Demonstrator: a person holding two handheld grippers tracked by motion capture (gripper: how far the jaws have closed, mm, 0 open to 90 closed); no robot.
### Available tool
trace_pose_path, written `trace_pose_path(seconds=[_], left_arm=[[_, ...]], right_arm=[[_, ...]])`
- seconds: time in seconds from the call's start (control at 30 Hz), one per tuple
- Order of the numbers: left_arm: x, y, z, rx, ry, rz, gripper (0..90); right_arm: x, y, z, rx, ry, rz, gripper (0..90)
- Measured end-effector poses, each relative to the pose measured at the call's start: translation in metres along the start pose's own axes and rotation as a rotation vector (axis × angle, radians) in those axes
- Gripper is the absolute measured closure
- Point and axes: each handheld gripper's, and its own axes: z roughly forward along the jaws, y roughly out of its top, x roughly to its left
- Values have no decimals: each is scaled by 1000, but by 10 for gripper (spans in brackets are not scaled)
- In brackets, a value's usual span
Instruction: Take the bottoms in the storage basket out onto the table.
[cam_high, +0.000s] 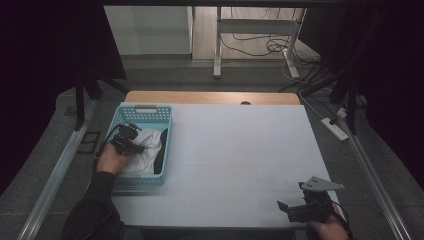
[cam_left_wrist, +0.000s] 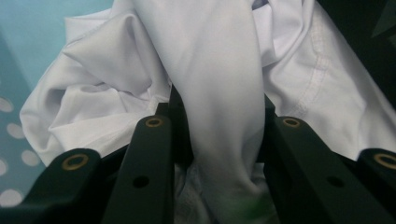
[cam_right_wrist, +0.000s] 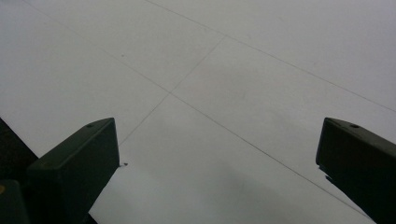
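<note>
white crumpled cloth garment (cam_left_wrist: 219, 88) lies in the light blue plastic basket (cam_high: 122, 116) at the left of the frame, a fold pinched by the left hand-held gripper (cam_high: 131, 141). right hand-held gripper (cam_high: 295, 207) rests spread at the lower right of the white worktop (cam_high: 235, 150).

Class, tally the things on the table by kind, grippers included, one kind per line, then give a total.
Blue baskets: 1
White garments: 1
Dark cloth items: 1
Grippers: 2, the left gripper with its fingers shut on the white garment, the right gripper open over the table
Total: 5
</note>
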Motion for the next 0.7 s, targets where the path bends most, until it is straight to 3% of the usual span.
trace_pose_path(seconds=[0.13,0.23,0.3,0.5,0.7], left_arm=[[5,-1,-3,-10,-39,-39,708],[6,-2,-6,-37,-63,-44,713],[7,-2,-10,-58,-99,-59,716],[9,-3,-20,-101,-126,-92,725],[12,-5,-30,-153,-151,-93,729]], right_arm=[[0,0,0,-1,2,2,0],[-1,0,0,-4,2,2,0],[-1,0,-1,-5,3,2,0],[-1,0,-1,-10,5,3,0],[-1,0,-1,-12,6,3,0]])
